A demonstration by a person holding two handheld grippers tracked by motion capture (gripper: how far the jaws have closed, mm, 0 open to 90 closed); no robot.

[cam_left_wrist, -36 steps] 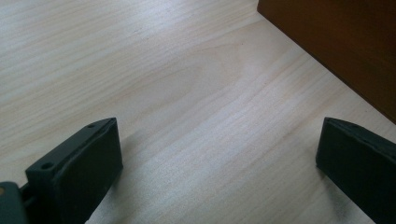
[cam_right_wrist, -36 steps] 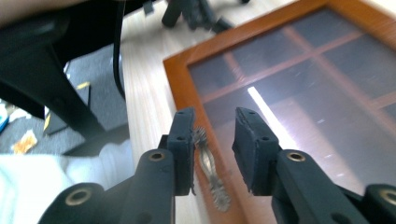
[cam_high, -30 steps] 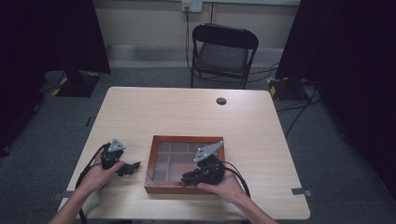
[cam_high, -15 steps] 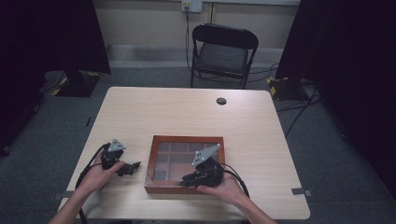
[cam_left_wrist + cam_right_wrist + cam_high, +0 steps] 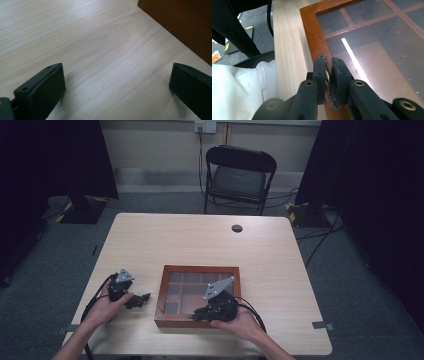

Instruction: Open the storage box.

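Left gripper [image 5: 141, 299] rests on the table [image 5: 200, 240] just left of the box [image 5: 165, 292]; its jaws stand wide apart with bare wood between them, box wall at the upper right in the left gripper view. Nothing held.

Box sits near the table's front edge, centre. Wooden frame, glass lid [image 5: 374, 45] over dividers; compartments look empty, hard to tell through the glare.

Right gripper [image 5: 327, 72] is at the box's front rim, jaws nearly closed on a small metal clasp [image 5: 327, 75] with a frilled edge, fixed to the frame. The right hand [image 5: 240, 322] backs it from the near side.

Handling, as a guess: lid is stiff but fragile, glass can crack if twisted or dropped. The clasp is thin and slick, so the grip may slip; pinch it square and lift slowly. The box looks light enough to slide, so the left gripper may need to steady the left wall.
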